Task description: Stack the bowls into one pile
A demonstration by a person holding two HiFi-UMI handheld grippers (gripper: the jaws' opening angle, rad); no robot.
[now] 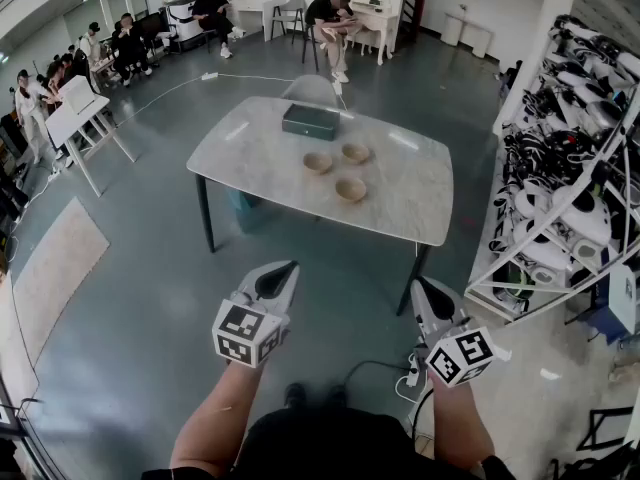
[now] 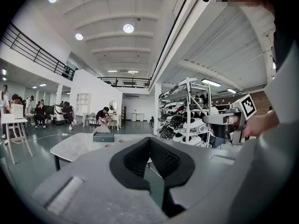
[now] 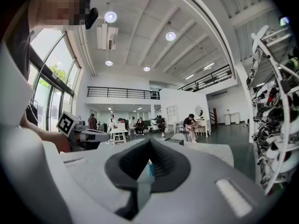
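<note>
- On the grey floor (image 1: 150,298) short of the table (image 1: 250,153), both grippers hang side by side, well apart from the table's near edge, with open floor between.
- The left gripper (image 1: 288,268) has its jaws clenched together with nothing between them.
- The right gripper (image 1: 421,288) is likewise closed tight and empty.
- Three bowls (image 1: 318,162) (image 1: 355,153) (image 1: 351,189) sit upright around the middle of the tabletop. They lie near one another but do not touch, and none sits inside another.
- One dark flat box (image 1: 310,121) lies by the far edge, just behind the bowls.
- The near and left parts of the tabletop are bare, so the bowls stand well in from those edges.
- One chair (image 1: 310,90) is tucked at the far side.
- One white rack (image 1: 560,168) of gear stands near the table's right end, leaving only a narrow lane there.
- To the left the floor is wide, with one rug (image 1: 55,263) and one small white desk (image 1: 75,118) well away.
</note>
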